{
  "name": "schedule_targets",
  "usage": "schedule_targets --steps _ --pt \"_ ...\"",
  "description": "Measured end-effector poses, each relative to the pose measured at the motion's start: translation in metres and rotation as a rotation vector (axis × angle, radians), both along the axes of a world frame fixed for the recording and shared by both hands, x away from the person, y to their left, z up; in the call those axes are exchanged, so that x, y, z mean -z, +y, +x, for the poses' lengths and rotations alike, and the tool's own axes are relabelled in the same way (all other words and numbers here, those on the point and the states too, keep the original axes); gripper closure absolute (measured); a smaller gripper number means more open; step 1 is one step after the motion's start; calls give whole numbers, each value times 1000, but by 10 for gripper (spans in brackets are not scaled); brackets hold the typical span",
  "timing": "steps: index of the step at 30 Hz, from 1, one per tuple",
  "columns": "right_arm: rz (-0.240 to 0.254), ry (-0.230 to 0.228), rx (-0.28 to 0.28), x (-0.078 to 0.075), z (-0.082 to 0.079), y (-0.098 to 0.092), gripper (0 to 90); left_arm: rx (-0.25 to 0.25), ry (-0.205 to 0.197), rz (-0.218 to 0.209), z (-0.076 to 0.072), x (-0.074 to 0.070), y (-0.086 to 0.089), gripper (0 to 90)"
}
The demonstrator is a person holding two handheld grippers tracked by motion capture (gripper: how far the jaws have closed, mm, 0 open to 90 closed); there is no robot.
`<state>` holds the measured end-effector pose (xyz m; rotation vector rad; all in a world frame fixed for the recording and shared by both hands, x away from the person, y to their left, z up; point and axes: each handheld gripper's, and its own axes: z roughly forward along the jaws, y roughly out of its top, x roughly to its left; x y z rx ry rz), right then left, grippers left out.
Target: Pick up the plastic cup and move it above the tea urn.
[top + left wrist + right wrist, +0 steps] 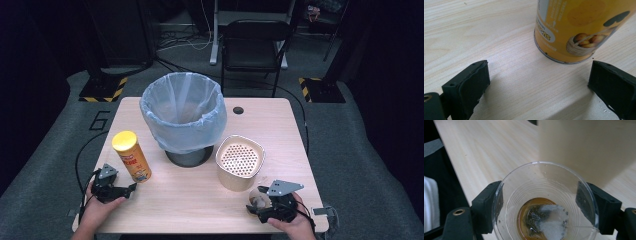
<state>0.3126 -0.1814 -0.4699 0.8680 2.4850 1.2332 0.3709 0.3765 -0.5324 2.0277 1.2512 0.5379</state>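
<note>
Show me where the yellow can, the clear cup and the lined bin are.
Yellow can [131, 157], high view, on its side wall.
Clear cup [544, 192], right gripper view, on its inner wall.
Lined bin [200, 131], high view, on the bag over its side.

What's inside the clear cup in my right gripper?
The clear cup holds a used tea bag lying in a shallow pool of brown liquid. Anything under the bag is covered.

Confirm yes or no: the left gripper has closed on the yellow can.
No: the left gripper is wide open, and the yellow can stands ahead of it, untouched.
</note>
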Motion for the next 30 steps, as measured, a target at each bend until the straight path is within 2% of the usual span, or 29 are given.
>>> schedule_targets --steps 2,3,4,7,8,9,10,11,12,14,17,20,21,23,30 --pt "-1 8 37 0 2 -7 218 0 0 0 0 0 0 33" --pt "-1 8 37 0 2 -7 218 0 0 0 0 0 0 32" --pt "-4 9 75 -1 5 -15 218 0 0 0 0 0 0 32" --pt "2 15 108 0 8 -23 218 0 0 0 0 0 0 32" --pt "1 16 143 -1 10 -31 218 0 0 0 0 0 0 32" --pt "1 16 143 -1 10 -31 218 0 0 0 0 0 0 32" --pt "-8 11 176 -1 12 -38 218 0 0 0 0 0 0 33" --pt "-8 11 176 -1 12 -38 218 0 0 0 0 0 0 32" --pt "-11 14 205 -2 14 -45 219 0 0 0 0 0 0 32" --pt "-10 17 219 -2 15 -49 219 0 0 0 0 0 0 32" --pt "-16 11 275 -2 19 -61 219 0 0 0 0 0 0 32" --pt "-16 7 285 -1 20 -65 218 -1 -1 -1 0 0 0 32" --pt "8 18 306 -1 21 -68 215 -2 -1 -1 0 0 0 32" --pt "18 15 310 0 22 -71 210 -2 -1 -1 0 0 0 32" --pt "32 25 324 1 22 -70 200 -2 -1 -1 0 0 0 32"
